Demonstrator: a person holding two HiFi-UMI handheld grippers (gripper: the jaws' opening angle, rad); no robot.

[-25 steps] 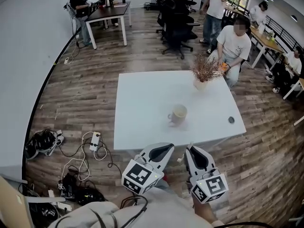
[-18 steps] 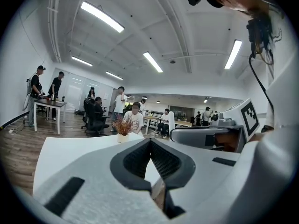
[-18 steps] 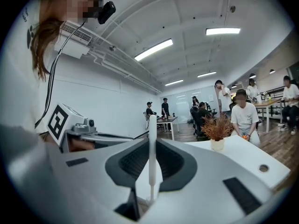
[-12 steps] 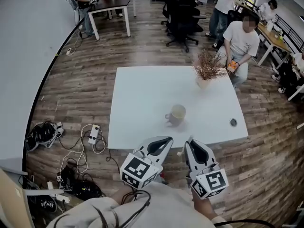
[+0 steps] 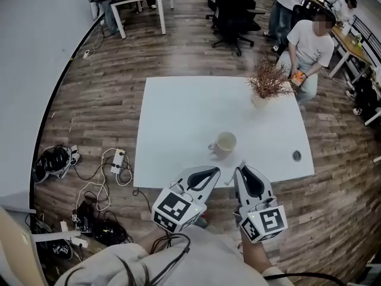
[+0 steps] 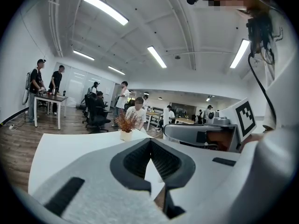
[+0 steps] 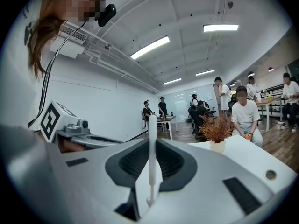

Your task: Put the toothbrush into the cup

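While my right gripper (image 7: 153, 143) pinches the white toothbrush (image 7: 152, 164) upright between its jaws, my left gripper (image 6: 150, 143) is closed on nothing. Both hover at the near edge of the table (image 5: 172, 118), with the cup (image 5: 226, 142) standing near them, apart from the brush.

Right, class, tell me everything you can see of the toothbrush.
The toothbrush is a slim, plain white stick, plastic by its look. It lies lengthwise between the jaws of the right gripper, which are shut on it, and one end pokes past their tips. Its bristles cannot be made out. It is short of the cup, not in it.
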